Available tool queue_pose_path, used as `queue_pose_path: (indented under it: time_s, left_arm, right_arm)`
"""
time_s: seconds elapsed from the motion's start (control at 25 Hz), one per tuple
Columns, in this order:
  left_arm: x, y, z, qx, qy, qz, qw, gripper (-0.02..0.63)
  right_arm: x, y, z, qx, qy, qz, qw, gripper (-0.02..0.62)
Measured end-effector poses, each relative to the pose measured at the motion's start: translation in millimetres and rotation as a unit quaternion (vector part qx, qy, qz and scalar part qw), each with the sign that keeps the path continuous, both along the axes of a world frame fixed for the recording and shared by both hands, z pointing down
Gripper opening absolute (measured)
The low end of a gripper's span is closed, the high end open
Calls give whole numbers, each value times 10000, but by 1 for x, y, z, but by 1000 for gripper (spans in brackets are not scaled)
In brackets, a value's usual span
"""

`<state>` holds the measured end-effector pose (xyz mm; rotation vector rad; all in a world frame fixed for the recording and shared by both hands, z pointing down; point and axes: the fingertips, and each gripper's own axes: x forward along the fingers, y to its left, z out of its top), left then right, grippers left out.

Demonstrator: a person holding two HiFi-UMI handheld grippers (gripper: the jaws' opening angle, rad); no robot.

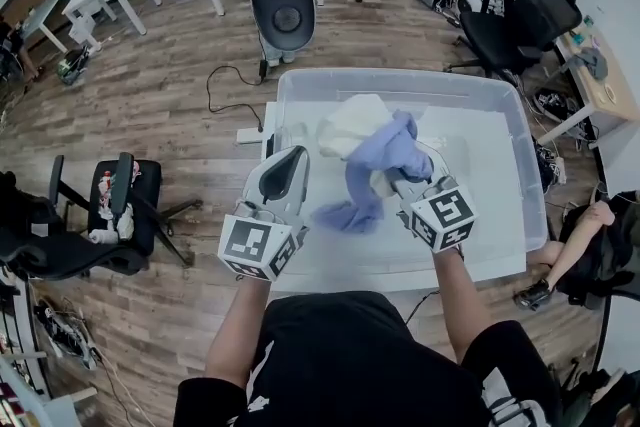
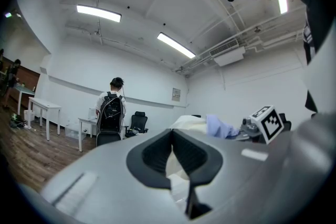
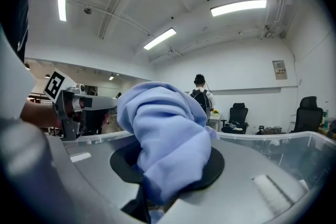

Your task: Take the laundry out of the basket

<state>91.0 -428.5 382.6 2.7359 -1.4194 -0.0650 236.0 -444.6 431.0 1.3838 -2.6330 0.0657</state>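
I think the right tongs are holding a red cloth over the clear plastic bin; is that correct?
Not quite. The cloth in the right tongs is pale lavender-blue, not red, as the right gripper view shows plainly. The rest stands: the tongs are clamped on it over the clear plastic bin.

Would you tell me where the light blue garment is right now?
Head view, centre: the light blue garment hangs over the clear bin, clamped in the right gripper, beside the cream cloth.
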Motion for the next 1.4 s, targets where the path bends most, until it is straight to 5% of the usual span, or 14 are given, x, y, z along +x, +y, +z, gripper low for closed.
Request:
queue_pose_path:
  time_s: [1.4]
  left_arm:
    - [-66, 105, -19, 186, 283, 718, 9968, 9]
  right_arm:
    - [-56, 111, -59, 592, 6, 898, 9942, 118]
